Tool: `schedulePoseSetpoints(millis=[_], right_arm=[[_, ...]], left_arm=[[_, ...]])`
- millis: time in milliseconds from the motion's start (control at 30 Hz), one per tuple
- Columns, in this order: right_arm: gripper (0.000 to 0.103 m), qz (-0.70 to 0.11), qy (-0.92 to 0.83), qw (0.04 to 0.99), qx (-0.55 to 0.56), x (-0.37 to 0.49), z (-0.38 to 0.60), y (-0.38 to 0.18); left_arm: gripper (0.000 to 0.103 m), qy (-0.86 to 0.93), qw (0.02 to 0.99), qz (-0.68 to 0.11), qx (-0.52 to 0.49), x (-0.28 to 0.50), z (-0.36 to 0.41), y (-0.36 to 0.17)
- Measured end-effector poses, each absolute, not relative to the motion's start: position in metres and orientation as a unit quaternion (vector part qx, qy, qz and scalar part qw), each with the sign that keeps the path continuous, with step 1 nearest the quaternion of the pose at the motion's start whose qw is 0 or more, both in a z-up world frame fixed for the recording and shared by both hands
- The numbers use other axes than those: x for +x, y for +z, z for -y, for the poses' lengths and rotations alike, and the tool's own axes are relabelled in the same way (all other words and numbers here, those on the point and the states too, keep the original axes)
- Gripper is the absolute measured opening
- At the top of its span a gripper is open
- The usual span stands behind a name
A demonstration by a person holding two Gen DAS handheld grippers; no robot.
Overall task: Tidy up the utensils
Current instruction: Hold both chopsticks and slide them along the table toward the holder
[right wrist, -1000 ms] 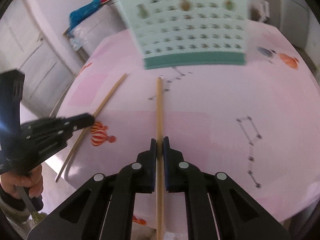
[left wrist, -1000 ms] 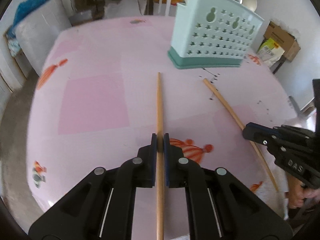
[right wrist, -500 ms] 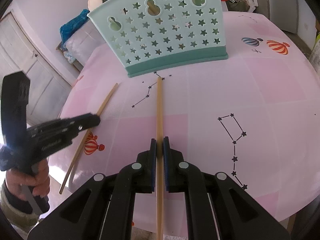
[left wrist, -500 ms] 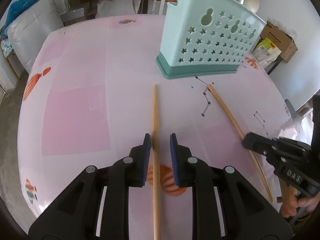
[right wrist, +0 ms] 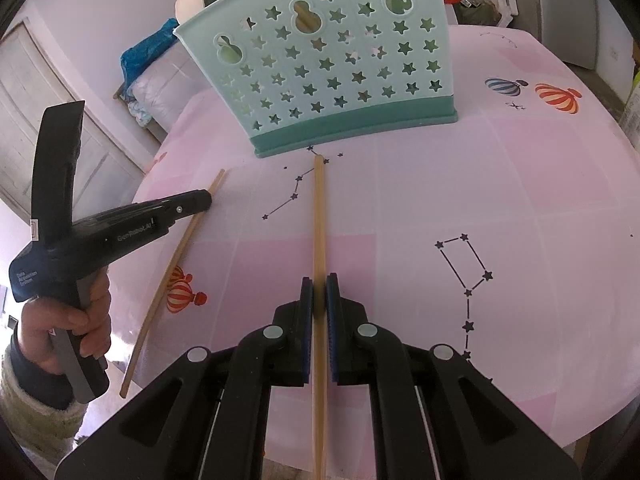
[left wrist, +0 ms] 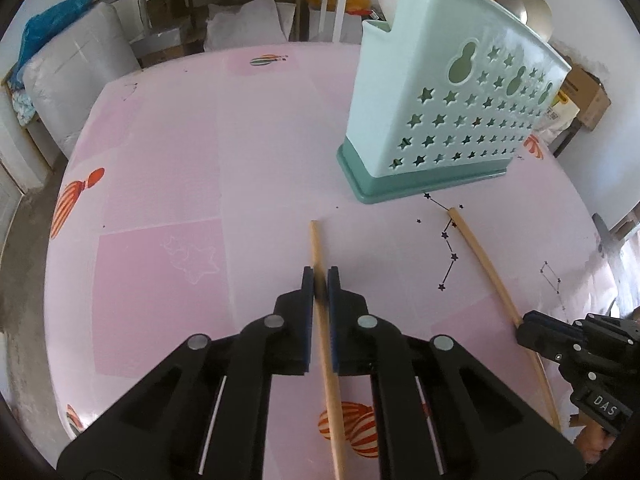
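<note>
Near table edge sits under both grippers, open pink cloth ahead. Left gripper angled down, jaws just closed, pinching the left chopstick. Right gripper angled down, pressed tight on the right chopstick, its tip just short of the mint utensil caddy. The caddy stands upright mid-table.
</note>
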State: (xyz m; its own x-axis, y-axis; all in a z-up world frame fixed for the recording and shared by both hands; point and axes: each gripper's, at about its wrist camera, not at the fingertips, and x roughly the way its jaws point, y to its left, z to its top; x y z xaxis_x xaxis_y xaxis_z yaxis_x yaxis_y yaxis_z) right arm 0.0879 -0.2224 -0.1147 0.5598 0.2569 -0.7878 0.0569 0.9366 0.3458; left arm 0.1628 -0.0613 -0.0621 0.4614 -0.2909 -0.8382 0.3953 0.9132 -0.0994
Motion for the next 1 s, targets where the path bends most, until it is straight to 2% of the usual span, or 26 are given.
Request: schedulePoseSetpoints(millis=[300, 433, 500, 800, 1000], right_arm=[[0.009, -0.477, 0.067, 0.861, 0.164, 0.089, 0.231, -0.114], [0.023, -0.479, 0.083, 0.860, 0.153, 0.101, 0.228, -0.111], [0.025, -0.481, 0.081, 0.862, 0.141, 0.110, 0.226, -0.110], [0.025, -0.480, 0.075, 0.870, 0.087, 0.146, 0.209, -0.107], [0.012, -0.476, 0.063, 0.876, 0.042, 0.161, 0.204, -0.106]], left_arm=[[0.005, -0.189, 0.859, -0.469, 0.078, 0.149, 0.066, -0.063], [0.005, -0.186, 0.860, -0.467, 0.089, 0.147, 0.069, -0.063], [0.005, -0.184, 0.860, -0.465, 0.097, 0.146, 0.072, -0.063], [0.005, -0.181, 0.862, -0.455, 0.132, 0.145, 0.084, -0.062], [0.005, -0.178, 0.863, -0.451, 0.145, 0.146, 0.088, -0.061]])
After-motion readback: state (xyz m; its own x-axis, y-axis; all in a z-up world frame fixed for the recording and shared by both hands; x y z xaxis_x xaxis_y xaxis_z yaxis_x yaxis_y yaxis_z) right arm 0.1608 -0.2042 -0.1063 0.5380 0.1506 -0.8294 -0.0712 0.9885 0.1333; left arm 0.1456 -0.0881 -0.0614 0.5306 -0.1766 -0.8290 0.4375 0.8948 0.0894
